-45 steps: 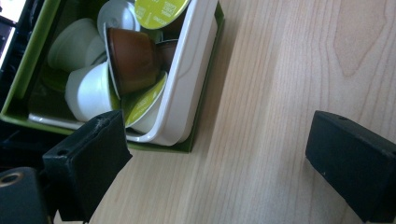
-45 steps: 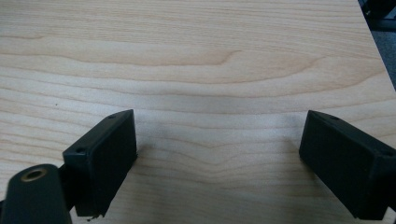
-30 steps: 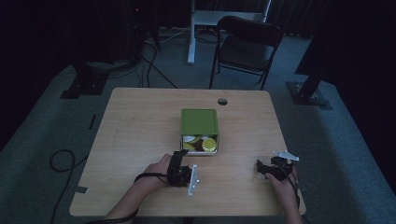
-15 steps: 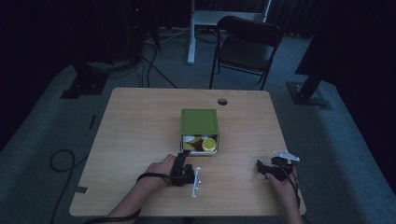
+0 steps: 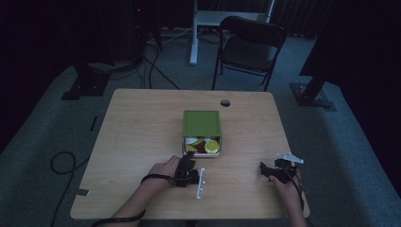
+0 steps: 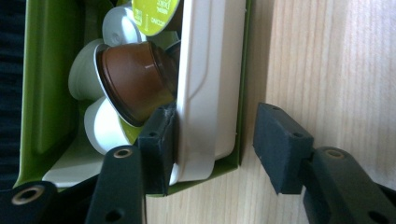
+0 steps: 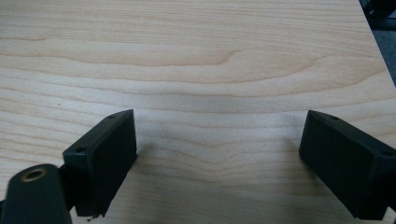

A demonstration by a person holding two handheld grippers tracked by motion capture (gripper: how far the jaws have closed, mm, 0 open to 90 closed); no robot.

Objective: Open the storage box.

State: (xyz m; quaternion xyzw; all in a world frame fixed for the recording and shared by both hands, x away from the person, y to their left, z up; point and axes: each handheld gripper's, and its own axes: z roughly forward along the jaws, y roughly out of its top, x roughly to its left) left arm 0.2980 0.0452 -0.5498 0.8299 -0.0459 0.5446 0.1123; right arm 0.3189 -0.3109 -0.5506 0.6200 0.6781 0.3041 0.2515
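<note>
Green box wall now straddled — left gripper closing; right gripper spread.

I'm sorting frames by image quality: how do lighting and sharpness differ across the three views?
High view: dim and underexposed, the room nearly black, the green box still readable. Left gripper view: bright and close, the brown capsule glossy with a small highlight. Right gripper view: evenly lit, the table grain crisp, the near jaws softer.

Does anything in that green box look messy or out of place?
Yes: the capsules in the green box lie jumbled, tipped on their sides and facing different ways instead of in rows. The left tongs straddle the box's white inner tray wall, one pad inside touching it, the other outside and apart, having just been closing.
</note>
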